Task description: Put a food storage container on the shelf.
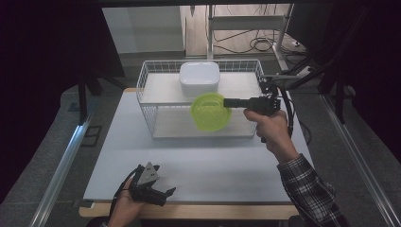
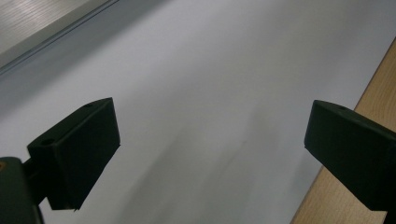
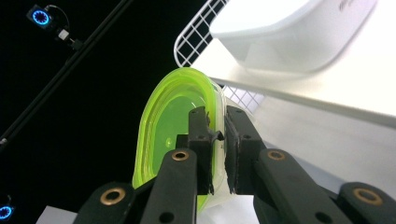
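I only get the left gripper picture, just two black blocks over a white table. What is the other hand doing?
Observer: The right gripper is shut on the rim of a green bowl, held up on edge in front of a white wire rack.
Operator: Is there anything on the rack?
Observer: Yes, a white container sits upside down on the upper shelf.
Operator: Where is my left gripper then?
Observer: The left gripper sits low at the table's near edge with its jaws open and nothing between them, far from the rack.
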Available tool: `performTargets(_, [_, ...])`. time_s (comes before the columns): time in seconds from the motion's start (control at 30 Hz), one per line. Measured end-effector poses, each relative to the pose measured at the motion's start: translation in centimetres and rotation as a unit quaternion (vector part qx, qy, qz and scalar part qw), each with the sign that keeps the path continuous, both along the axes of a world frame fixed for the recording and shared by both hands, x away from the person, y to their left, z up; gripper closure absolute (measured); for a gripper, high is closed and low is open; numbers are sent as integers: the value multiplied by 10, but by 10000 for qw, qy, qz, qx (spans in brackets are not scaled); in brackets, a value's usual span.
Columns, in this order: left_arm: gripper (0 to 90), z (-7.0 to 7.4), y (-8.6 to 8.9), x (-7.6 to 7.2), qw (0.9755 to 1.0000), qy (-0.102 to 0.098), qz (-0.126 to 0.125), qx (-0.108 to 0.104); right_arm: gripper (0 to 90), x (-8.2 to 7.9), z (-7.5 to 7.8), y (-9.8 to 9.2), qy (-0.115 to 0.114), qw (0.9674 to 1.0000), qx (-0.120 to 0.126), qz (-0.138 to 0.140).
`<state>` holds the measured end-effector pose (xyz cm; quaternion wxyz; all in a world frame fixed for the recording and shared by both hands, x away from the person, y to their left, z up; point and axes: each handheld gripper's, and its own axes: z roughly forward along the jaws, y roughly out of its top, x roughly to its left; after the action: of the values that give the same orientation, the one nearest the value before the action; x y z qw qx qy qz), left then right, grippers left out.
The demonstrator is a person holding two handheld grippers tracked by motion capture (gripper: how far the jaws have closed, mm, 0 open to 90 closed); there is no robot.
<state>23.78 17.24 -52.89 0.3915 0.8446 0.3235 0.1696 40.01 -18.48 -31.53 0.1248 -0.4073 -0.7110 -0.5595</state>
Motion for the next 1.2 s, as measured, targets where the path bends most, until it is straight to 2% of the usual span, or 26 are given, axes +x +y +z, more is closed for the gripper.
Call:
performTargets(0.37, [31,0,0,0,10000,13,-20,-17,821,10,30,16,-184,9997,57,-121])
performTargets(0.6, [31,1,0,-1,10000,9,-33,-25,821,22,47,29,-294,9991,102,-293])
performTargets(0.7, [31,1,0,-1,10000,9,-41,-27,821,28,53,33,-263,9986,155,-440])
performTargets(0.9, [31,0,-1,-1,10000,11,-57,-24,820,43,64,41,-368,9961,120,-787])
performTargets(1.2, [31,0,-1,-1,10000,9,-89,-16,820,65,65,48,-331,9915,155,-1248])
